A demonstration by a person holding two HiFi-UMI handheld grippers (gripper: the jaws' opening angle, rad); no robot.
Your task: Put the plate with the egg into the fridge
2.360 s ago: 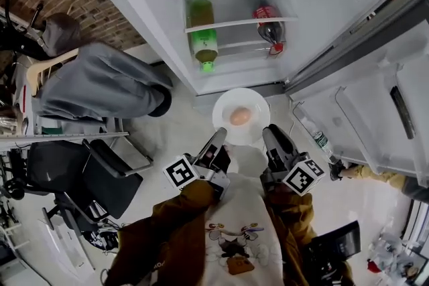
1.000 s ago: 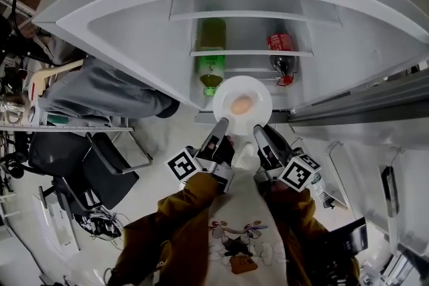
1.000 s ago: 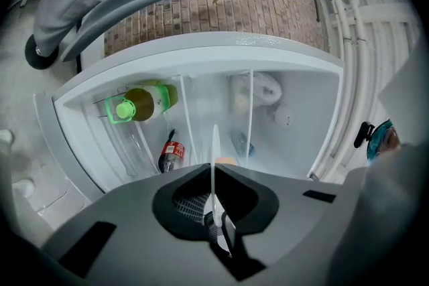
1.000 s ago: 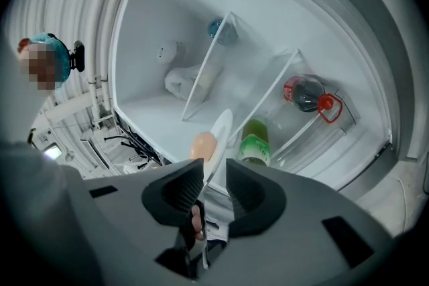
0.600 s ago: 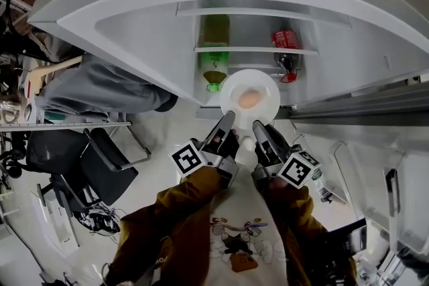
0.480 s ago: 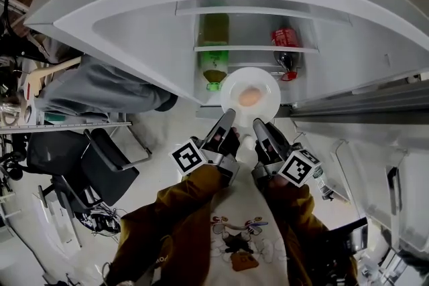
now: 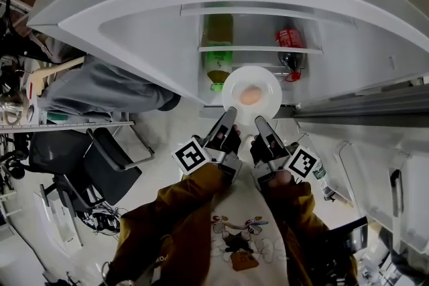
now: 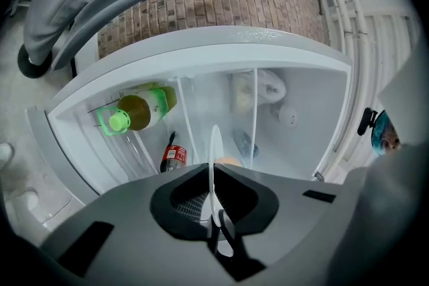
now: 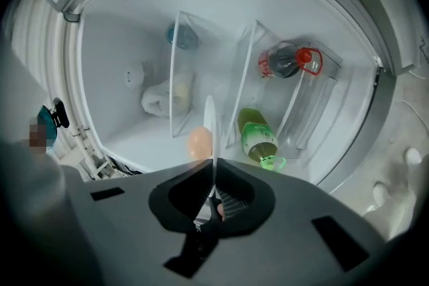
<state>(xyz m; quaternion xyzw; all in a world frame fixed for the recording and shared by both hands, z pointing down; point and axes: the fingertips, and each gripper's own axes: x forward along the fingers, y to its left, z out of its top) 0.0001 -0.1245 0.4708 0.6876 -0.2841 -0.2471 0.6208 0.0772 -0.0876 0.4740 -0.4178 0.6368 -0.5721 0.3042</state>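
A white plate (image 7: pixel 236 86) carrying a brown egg (image 7: pixel 251 96) hangs level at the mouth of the open fridge (image 7: pixel 134 43). My left gripper (image 7: pixel 231 112) is shut on its near rim from the left. My right gripper (image 7: pixel 260 121) has the near rim from the right, its jaws closing onto the thin edge. In the left gripper view the plate (image 8: pixel 214 147) shows edge-on between the jaws, with the egg (image 8: pixel 230 161) just beyond them. The right gripper view shows the same plate rim (image 9: pixel 210 118) and the egg (image 9: pixel 199 143) left of it.
A green bottle (image 7: pixel 218 57) and a red-capped cola bottle (image 7: pixel 290 47) lie on the fridge's shelf behind the plate. The fridge door (image 7: pixel 375 110) stands open at the right. A grey jacket on a chair (image 7: pixel 100 87) and a black chair (image 7: pixel 100 171) stand at the left.
The plate with the egg and both grippers have moved forward, closer to the fridge shelves. The egg has stayed in the plate's middle.
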